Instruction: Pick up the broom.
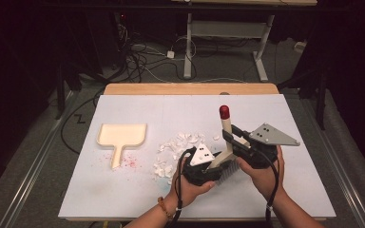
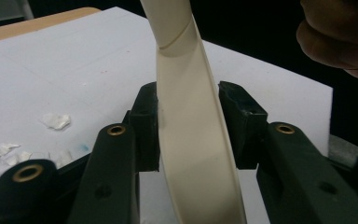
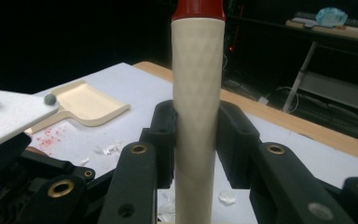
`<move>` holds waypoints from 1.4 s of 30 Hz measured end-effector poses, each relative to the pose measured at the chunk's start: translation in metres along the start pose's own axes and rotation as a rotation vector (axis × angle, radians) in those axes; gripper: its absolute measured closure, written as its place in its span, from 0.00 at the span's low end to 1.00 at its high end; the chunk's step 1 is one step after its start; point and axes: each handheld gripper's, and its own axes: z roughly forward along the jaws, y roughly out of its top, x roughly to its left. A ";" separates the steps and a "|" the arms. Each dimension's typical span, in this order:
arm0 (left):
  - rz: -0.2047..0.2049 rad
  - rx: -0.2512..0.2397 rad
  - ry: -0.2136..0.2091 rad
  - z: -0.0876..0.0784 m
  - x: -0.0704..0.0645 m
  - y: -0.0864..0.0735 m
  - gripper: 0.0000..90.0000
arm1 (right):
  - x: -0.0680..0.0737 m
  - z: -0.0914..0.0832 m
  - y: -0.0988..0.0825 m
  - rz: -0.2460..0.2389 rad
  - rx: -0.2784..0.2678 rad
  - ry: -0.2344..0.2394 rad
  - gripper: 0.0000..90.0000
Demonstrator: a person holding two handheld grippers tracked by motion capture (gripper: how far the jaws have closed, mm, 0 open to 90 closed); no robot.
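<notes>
A brush with a cream handle (image 1: 226, 126) and a red cap (image 1: 224, 112) stands tilted above the table, dark bristles (image 1: 226, 174) at its low end. My right gripper (image 1: 229, 138) is shut on the round handle (image 3: 196, 93), just under the red cap. My left gripper (image 1: 216, 165) grips lower down. Its pads press both sides of the flat cream neck (image 2: 191, 116) of the brush. A cream dustpan (image 1: 121, 137) lies flat at the left, handle toward me, and is seen beyond the right gripper (image 3: 86, 106).
White paper scraps (image 1: 178, 147) lie scattered between the dustpan and the brush, some beside the left gripper (image 2: 56, 120). Red specks (image 1: 130, 162) dot the white table cover (image 1: 123, 190) near the dustpan's handle. A wooden edge (image 1: 190, 89) runs along the back.
</notes>
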 end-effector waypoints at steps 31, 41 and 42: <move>0.327 0.242 -0.274 -0.069 0.005 -0.010 0.72 | 0.003 -0.009 -0.048 -0.325 0.298 0.560 0.42; 0.327 0.230 -0.377 -0.070 0.005 -0.011 0.72 | 0.024 0.007 -0.058 -0.355 0.366 0.765 0.70; 0.330 0.230 -0.380 -0.069 0.005 -0.011 0.72 | 0.025 0.008 -0.059 -0.360 0.364 0.770 0.71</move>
